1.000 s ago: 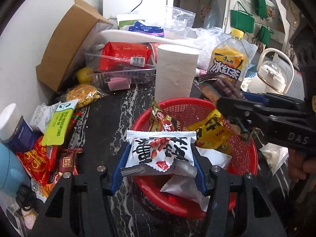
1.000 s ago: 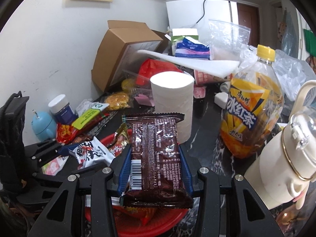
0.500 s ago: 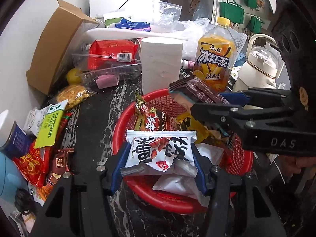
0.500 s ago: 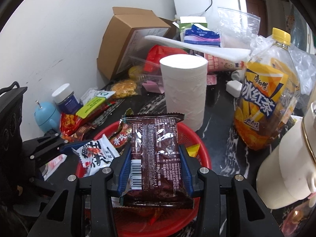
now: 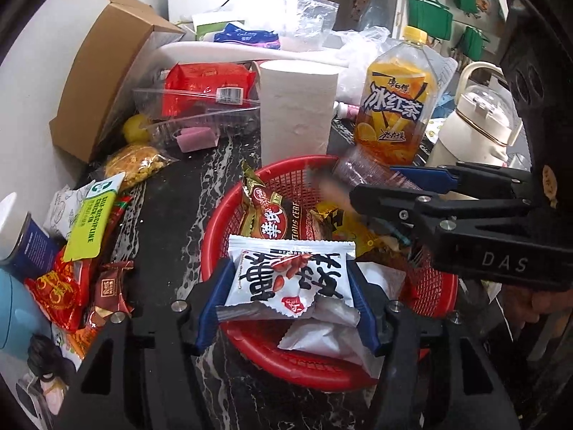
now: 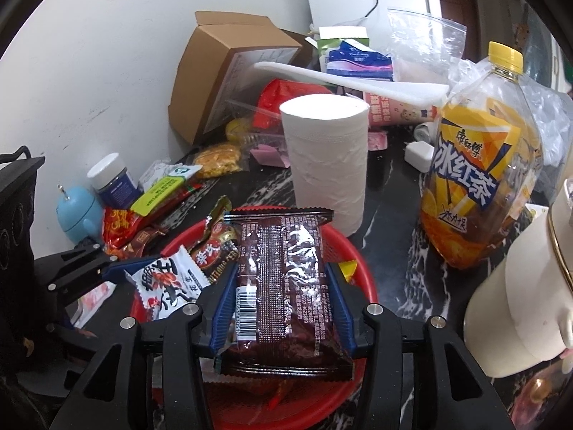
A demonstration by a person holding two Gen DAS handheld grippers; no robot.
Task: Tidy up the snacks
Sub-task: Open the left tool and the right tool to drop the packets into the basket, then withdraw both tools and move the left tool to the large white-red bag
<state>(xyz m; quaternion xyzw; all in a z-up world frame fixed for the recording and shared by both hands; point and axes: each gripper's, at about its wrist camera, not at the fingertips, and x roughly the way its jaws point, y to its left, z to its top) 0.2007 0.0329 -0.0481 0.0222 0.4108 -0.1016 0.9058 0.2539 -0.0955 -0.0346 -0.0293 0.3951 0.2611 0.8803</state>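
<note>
A red mesh basket (image 5: 322, 369) (image 6: 361, 261) holding several snack packets sits on the dark marble counter. Over its near rim my left gripper (image 5: 290, 268) (image 6: 118, 268) holds a white peanut packet (image 5: 290, 279) (image 6: 168, 286) between its blue pads. The jaws are opening, but the pads still touch the packet's sides. From the right, my right gripper (image 6: 281, 268) (image 5: 372, 182) reaches over the basket. It holds a dark brown packet (image 6: 283, 286) (image 5: 361, 175) lengthwise. Its jaws are opening too, and the packet still sits against both pads.
A white paper roll (image 5: 295, 107) stands just behind the basket. An iced tea bottle (image 5: 392, 107) and a cream kettle (image 5: 476, 125) stand to its right. Loose snack packets (image 5: 71, 251) lie along the wall on the left, below a tilted cardboard box (image 5: 104, 71).
The right gripper has come further left over the basket with the brown packet. More of the basket now shows under both grippers. Both packets are still between their pads.
</note>
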